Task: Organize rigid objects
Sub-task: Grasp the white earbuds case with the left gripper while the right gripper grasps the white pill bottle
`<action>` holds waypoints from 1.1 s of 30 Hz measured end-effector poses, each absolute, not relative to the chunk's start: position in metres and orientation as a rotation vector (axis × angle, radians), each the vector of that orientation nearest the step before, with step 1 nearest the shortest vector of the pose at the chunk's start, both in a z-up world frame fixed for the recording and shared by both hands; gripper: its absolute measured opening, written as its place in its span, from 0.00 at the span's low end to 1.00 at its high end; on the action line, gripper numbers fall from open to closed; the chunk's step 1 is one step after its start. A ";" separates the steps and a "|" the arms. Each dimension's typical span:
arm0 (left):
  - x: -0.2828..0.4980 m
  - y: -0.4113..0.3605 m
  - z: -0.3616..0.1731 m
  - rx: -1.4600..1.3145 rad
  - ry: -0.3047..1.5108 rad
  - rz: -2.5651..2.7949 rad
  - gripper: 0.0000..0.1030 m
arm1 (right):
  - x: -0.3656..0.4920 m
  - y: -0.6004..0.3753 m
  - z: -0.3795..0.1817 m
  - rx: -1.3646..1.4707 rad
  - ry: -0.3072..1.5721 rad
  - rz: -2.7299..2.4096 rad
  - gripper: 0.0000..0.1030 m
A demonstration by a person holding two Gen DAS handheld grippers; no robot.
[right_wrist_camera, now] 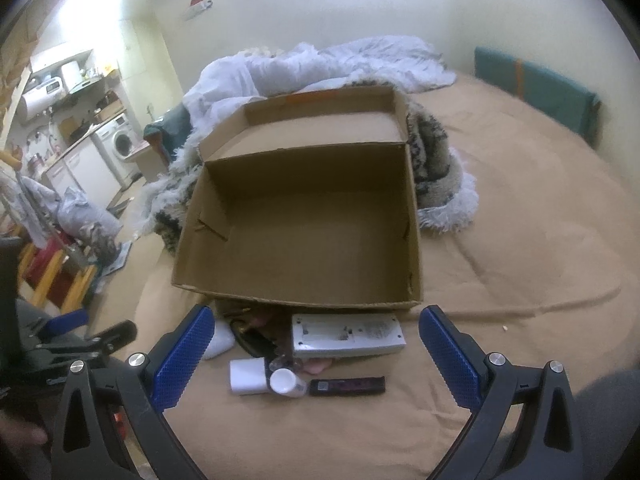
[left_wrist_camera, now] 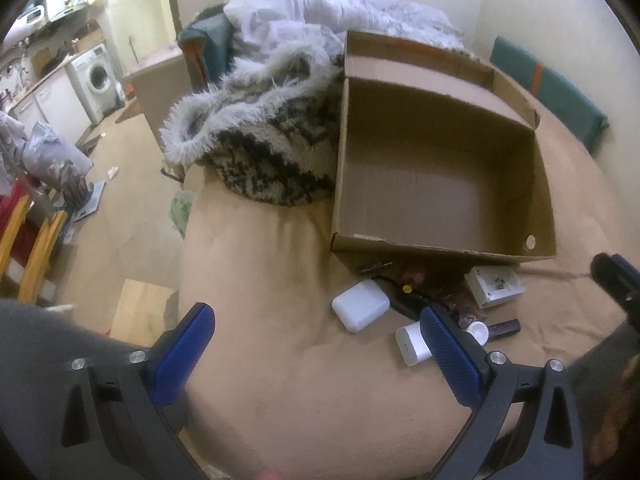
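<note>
Now both wide: left gripper (left_wrist_camera: 316, 344) and right gripper (right_wrist_camera: 316, 346) over the bed (right_wrist_camera: 520, 220), clutter (right_wrist_camera: 280, 376) between, box (right_wrist_camera: 304, 216) at 12 o'clock.

An open cardboard box (right_wrist_camera: 304, 216) sits on the tan bedspread (right_wrist_camera: 520, 220); small rigid items (right_wrist_camera: 316, 356) lie near it, a fringed blanket (right_wrist_camera: 440, 172) far behind

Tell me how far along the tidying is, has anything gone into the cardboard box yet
Nothing looks done yet: the cardboard box sits open and bare inside. Nothing is in hand either; the left gripper and right gripper are both open and holding nothing. Still left on the bed in front of the box: the white case, white charger block, small white bottle, dark stick and flat white device.
</note>
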State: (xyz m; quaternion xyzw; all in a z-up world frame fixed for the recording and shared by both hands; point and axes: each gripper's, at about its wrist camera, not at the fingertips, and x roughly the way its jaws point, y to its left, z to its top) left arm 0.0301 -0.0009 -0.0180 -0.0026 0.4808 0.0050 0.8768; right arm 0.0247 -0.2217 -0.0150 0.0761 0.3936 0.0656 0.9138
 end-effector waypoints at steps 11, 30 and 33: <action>0.095 0.007 -0.083 -0.171 1.345 0.022 0.99 | 0.055 -0.246 -0.060 0.334 1.032 0.140 1.00; 0.119 -0.005 -0.172 -0.397 1.450 0.251 0.51 | 0.064 -0.256 -0.069 0.393 1.081 0.136 1.00; 0.119 -0.007 -0.169 -0.364 1.453 0.236 0.51 | 0.065 -0.256 -0.070 0.391 1.089 0.135 1.00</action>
